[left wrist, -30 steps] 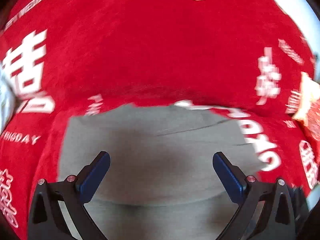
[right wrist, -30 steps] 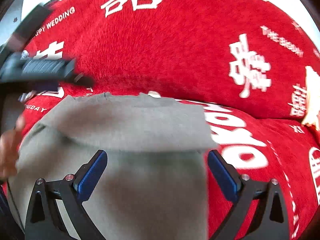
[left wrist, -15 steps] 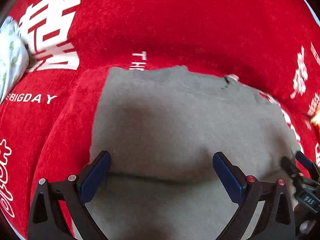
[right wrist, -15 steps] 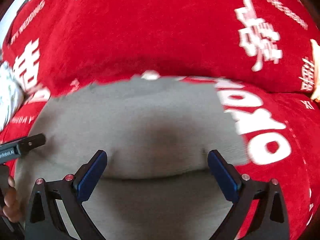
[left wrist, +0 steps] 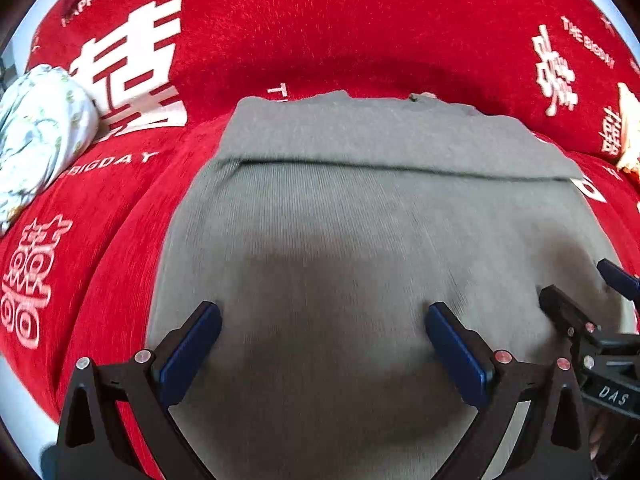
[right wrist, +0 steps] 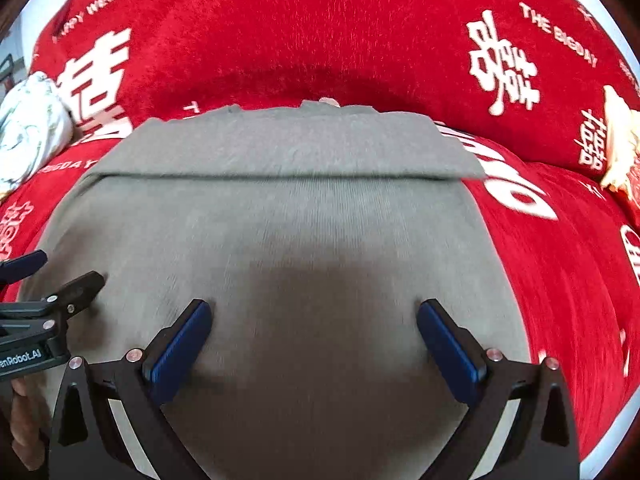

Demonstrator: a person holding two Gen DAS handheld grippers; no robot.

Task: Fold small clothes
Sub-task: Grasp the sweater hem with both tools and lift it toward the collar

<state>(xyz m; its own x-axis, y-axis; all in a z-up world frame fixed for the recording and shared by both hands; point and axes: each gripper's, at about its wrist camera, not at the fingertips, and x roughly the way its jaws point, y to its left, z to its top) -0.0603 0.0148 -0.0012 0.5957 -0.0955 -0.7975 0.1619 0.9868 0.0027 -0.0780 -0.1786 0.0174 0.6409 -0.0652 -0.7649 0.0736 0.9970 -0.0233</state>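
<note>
Bright, even light; fisheye-bent edges, slight motion blur, soft central shadow.

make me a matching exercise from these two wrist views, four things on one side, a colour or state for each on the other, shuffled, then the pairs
Things
1. garment
2. sofa cover
3. bundled cloth
4. left claw

Colour or state
A. red with white lettering
B. open, above the grey fabric
C. grey, far edge folded over
D. white with a pale green print, at the left edge

Pairs: 1-C, 2-A, 3-D, 4-B
</note>
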